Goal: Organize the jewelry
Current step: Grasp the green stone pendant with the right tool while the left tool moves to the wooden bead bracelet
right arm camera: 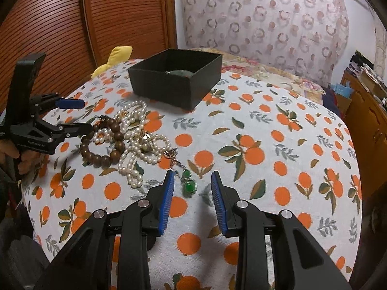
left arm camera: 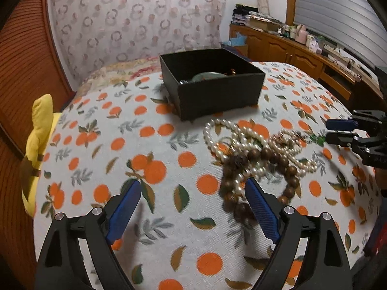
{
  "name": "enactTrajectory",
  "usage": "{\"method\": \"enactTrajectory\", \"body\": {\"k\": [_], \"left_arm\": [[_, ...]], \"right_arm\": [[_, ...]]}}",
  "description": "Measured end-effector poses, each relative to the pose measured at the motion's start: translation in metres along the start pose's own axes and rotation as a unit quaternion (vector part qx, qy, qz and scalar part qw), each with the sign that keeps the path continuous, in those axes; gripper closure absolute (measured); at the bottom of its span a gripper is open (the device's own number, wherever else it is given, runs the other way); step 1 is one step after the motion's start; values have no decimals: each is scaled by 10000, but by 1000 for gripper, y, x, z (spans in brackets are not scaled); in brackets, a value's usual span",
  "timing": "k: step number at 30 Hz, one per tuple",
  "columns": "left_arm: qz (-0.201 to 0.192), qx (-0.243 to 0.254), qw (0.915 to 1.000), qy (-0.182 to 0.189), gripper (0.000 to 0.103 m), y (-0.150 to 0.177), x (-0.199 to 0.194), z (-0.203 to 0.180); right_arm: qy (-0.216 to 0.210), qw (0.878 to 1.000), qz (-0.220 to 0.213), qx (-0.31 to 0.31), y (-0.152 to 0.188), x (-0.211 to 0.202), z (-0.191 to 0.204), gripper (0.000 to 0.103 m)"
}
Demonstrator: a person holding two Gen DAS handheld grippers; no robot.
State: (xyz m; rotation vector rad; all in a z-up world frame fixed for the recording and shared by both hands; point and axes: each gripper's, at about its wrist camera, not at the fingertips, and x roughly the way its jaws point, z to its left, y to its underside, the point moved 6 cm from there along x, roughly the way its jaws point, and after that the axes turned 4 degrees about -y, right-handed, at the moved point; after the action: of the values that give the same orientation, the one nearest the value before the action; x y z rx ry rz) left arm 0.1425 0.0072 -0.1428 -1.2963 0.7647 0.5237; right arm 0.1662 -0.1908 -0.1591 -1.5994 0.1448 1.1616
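Note:
A tangle of jewelry lies on the orange-print cloth: a white pearl necklace, a brown wooden bead bracelet and a green stone pendant on a chain. A black open box stands behind the pile with a greenish item inside. My left gripper is open just in front of the wooden beads. My right gripper is open, its tips on either side of the green pendant. It also shows in the left wrist view.
A yellow plush toy lies at the bed's left edge. A wooden slatted wardrobe stands behind. A wooden sideboard with clutter runs along the right wall. Patterned curtain hangs at the back.

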Motion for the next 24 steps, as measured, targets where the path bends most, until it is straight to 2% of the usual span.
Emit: {"method": "enactTrajectory", "body": {"k": [11, 13, 14, 22, 24], "left_arm": [[-23, 48, 9997, 226, 19, 1, -2, -15], [-23, 22, 9997, 257, 26, 0, -2, -17], [-6, 12, 9996, 266, 30, 1, -2, -17], [68, -43, 9989, 454, 66, 0, 2, -21], [94, -58, 9988, 484, 69, 0, 2, -21]], "right_arm": [[112, 9993, 258, -239, 6, 14, 6, 71], [74, 9992, 252, -285, 7, 14, 8, 86], [96, 9992, 251, -296, 7, 14, 8, 89], [67, 9997, 18, -228, 3, 1, 5, 90], [62, 9997, -48, -221, 0, -3, 6, 90]]}}
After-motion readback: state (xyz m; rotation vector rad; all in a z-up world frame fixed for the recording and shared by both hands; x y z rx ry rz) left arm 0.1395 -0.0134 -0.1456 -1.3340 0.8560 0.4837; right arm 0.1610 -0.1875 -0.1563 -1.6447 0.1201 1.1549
